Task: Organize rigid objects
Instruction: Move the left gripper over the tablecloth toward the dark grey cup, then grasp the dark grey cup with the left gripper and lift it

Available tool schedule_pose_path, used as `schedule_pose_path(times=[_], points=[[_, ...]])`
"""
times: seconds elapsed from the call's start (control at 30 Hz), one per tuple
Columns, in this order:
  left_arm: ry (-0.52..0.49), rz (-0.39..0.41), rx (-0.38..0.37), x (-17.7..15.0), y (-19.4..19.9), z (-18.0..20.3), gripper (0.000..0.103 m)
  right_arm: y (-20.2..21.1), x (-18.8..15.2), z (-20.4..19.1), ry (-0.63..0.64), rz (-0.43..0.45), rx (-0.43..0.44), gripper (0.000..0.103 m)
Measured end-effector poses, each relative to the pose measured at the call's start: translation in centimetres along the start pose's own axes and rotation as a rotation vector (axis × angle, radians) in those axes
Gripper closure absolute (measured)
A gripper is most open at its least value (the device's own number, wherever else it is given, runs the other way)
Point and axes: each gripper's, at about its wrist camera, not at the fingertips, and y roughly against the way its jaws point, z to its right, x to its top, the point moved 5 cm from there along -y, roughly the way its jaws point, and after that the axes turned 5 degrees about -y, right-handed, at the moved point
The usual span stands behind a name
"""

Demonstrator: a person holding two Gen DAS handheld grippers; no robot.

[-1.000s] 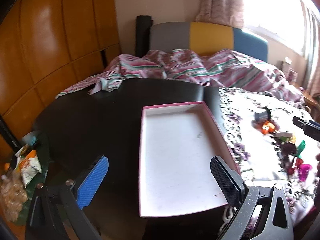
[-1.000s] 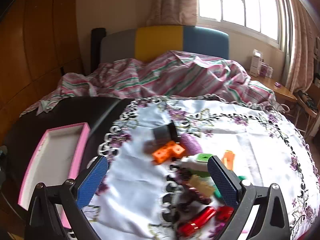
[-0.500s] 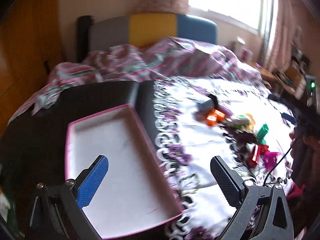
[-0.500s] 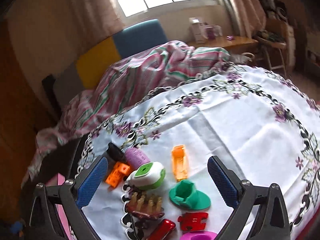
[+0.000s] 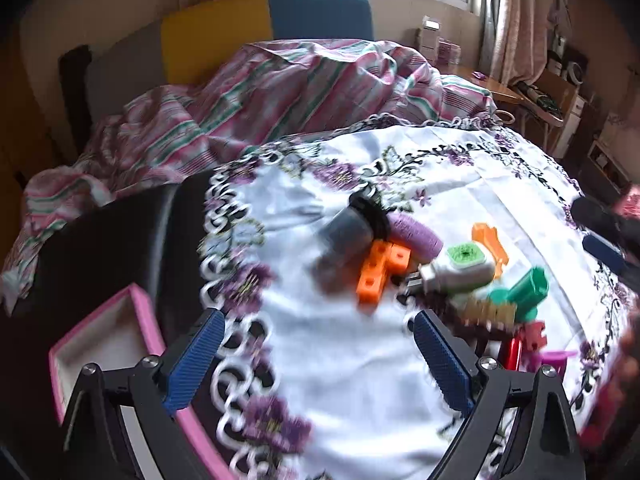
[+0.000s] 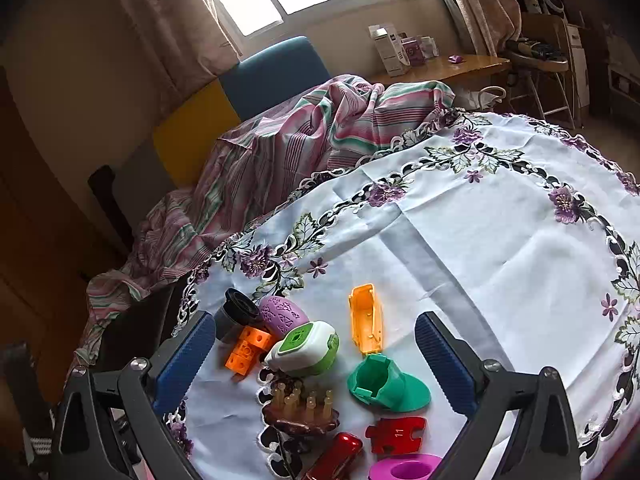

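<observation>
Pink-rimmed white cardboard tray (image 5: 116, 332): empty, now at lower left of the left view, where it earlier filled the middle. Left claw (image 5: 316, 354) has swung to the plastic toy pile (image 6: 316, 360) on the embroidered white tablecloth (image 6: 480, 248); jaws closing, nothing between. Right claw (image 6: 316, 354): wide apart, empty, above the pile. Sorting not begun.

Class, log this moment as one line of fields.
left tongs: closing, empty | right tongs: open, empty | toy pile: on tablecloth | pink tray: no toys visible
</observation>
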Motion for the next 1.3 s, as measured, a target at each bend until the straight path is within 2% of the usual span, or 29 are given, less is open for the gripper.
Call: schedule_pose_path(times=[0.1, 0.23, 0.43, 0.53, 0.57, 0.6, 0.63, 0.67, 0.73, 0.83, 1.03, 1.17, 1.3], points=[[-0.060, 0.010, 0.016, 2.2, -2.5, 0.6, 0.006, -0.3, -0.1, -0.1, -0.007, -0.016, 0.014, 0.001], [-0.174, -0.038, 0.017, 3.7, -6.9, 1.2, 0.006, -0.8, -0.5, -0.2, -0.010, -0.045, 0.029, 0.001], [-0.198, -0.052, -0.056, 6.0, -10.0, 0.8, 0.013, -1.3, -0.6, -0.5, -0.008, -0.063, 0.035, 0.001], [-0.210, -0.084, -0.112, 6.4, -11.9, 1.4, 0.022, -1.6, -0.7, -0.4, -0.013, -0.072, 0.030, 0.001], [-0.211, -0.099, -0.130, 6.4, -12.5, 1.6, 0.030, -1.7, -0.7, -0.3, -0.012, -0.073, 0.026, 0.001], [-0.207, -0.116, -0.147, 6.2, -13.1, 1.7, 0.046, -1.8, -0.7, -0.3, -0.009, -0.074, 0.017, 0.001], [-0.194, -0.133, -0.162, 6.1, -13.6, 1.7, 0.054, -1.8, -0.7, -0.3, -0.006, -0.073, 0.012, 0.001], [-0.170, -0.134, -0.175, 6.0, -13.7, 1.7, 0.055, -1.9, -0.7, -0.3, -0.001, -0.069, 0.008, 0.001], [-0.138, -0.123, -0.195, 5.8, -13.4, 1.6, 0.056, -1.8, -0.6, -0.4, 0.012, -0.057, -0.004, 0.001], [-0.115, -0.096, -0.171, 5.3, -12.0, 1.2, 0.057, -1.6, -0.2, -0.1, 0.004, -0.043, -0.010, 0.009], [-0.032, -0.045, -0.146, 4.1, -7.3, -0.4, 0.057, -2.0, 0.0, 1.2, -0.056, -0.069, 0.000, 0.011], [0.006, -0.018, -0.121, 2.6, -3.6, -1.3, 0.057, -3.2, -1.2, 0.4, -0.060, -0.170, 0.074, 0.012], [0.012, 0.022, -0.105, 1.0, 0.3, -1.7, 0.057, -5.0, -3.4, -1.3, 0.025, -0.295, 0.088, 0.012]])
